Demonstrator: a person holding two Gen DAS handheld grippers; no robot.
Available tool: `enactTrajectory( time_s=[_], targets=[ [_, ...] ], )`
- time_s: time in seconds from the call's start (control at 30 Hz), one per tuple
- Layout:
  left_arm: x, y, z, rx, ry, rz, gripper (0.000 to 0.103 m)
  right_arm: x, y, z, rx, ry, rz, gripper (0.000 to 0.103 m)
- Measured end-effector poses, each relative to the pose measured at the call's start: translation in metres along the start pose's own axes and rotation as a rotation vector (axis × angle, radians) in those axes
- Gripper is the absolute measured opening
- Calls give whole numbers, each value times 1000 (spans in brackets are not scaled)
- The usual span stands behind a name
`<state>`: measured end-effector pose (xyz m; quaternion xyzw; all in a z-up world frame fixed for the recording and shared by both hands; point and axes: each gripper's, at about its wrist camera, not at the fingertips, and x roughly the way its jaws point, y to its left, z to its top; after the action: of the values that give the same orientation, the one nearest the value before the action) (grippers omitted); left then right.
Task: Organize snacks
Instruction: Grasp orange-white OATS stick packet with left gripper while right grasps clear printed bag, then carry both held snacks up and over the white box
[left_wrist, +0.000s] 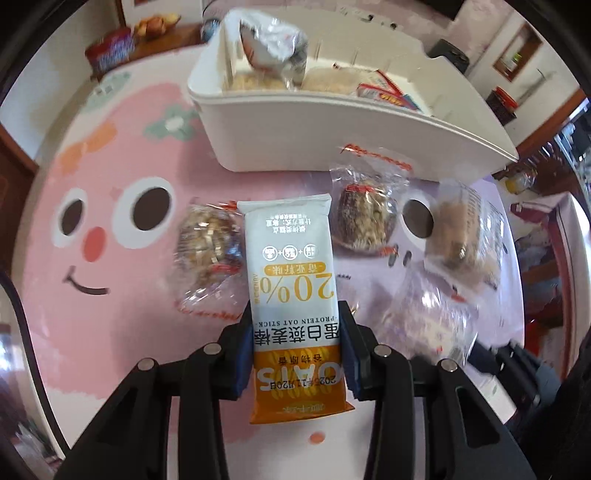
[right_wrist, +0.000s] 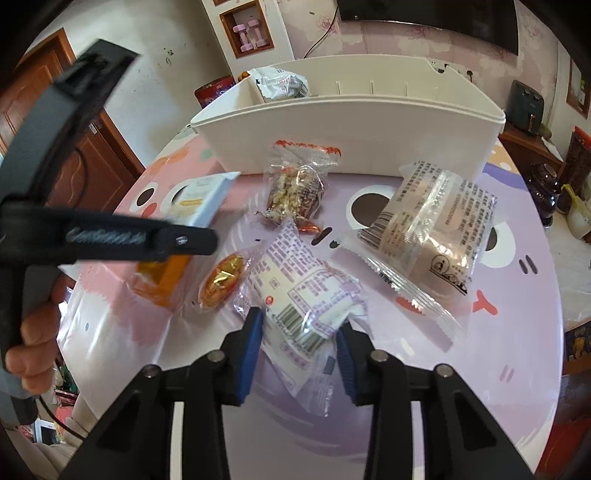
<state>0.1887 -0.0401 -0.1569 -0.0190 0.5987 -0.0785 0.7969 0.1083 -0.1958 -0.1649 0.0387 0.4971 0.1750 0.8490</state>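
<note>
My left gripper is shut on a white and orange oat stick bar and holds it above the table, in front of the white bin. The bar also shows in the right wrist view, held by the left gripper's black body. My right gripper is open around a purple-printed clear snack pack lying on the table; the pack sits between the pads, which stand apart from it. The bin holds several snacks.
Loose snacks lie on the cartoon-print table: two nut clusters, a brown cake pack, an orange candy, another nut pack. A red tin stands behind the bin.
</note>
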Motion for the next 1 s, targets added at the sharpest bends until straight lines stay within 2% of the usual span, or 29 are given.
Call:
enactTrajectory(
  time_s=[0.23,0.5,0.73,1.0],
  targets=[
    [-49,-2,-25,51,-84,16,38,-22,17,2,-37,-46,-31,31],
    [-93,2,-33,94,-173,12,38,-75,35,16,-79,-172,-63,30],
    [-136,-8,-18,160,-268,46,39,-129,41,46,-78,-322,-118,30],
    [-176,-13,20,207,-368,109,39,-165,33,90,-50,-437,-174,30]
  ],
)
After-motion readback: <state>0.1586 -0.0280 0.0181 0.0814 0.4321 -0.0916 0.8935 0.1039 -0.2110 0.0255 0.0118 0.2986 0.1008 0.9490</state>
